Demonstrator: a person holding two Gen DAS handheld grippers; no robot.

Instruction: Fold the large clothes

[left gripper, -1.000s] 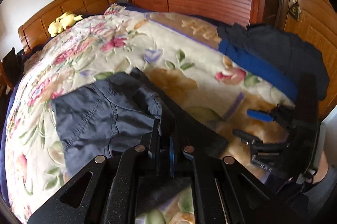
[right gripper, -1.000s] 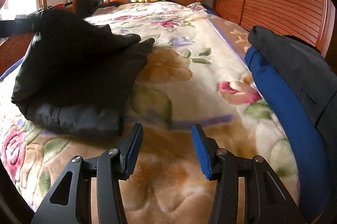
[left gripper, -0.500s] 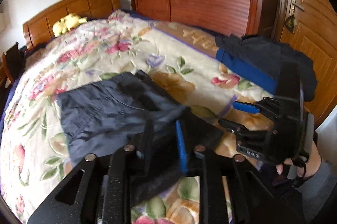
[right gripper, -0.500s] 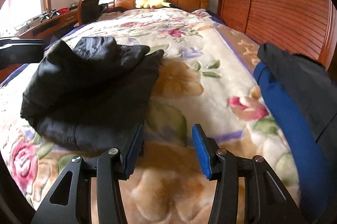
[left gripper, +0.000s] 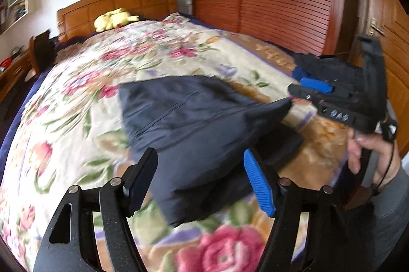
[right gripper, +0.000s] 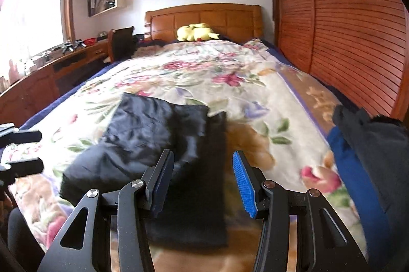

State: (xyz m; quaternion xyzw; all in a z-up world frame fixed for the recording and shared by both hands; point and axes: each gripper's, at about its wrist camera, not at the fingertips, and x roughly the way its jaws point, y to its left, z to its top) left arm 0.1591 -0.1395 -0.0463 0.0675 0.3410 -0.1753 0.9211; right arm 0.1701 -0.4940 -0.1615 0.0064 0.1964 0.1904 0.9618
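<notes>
A dark navy garment (left gripper: 194,118) lies folded in layers on the floral blanket (left gripper: 84,103). My left gripper (left gripper: 199,162) hovers over its near edge. Its jaws are opening, and the cloth lies below them, free of the pads. In the right wrist view the same garment (right gripper: 153,139) spreads ahead of my right gripper (right gripper: 203,159), which is open above the cloth and holds nothing. The left wrist view shows the right gripper (left gripper: 306,88) in a hand at the garment's right corner. My left gripper (right gripper: 23,152) shows at the left edge of the right wrist view.
A second dark garment with blue lining (right gripper: 358,164) lies heaped at the bed's right edge, by the slatted wooden wardrobe (right gripper: 345,29). A yellow plush toy (right gripper: 196,32) sits by the headboard. A desk and a chair (right gripper: 122,42) stand left of the bed.
My left gripper has let go of the garment's fold, opened and drawn back; the garment now lies flat in layers. My right gripper has risen and now looks further up the bed.
</notes>
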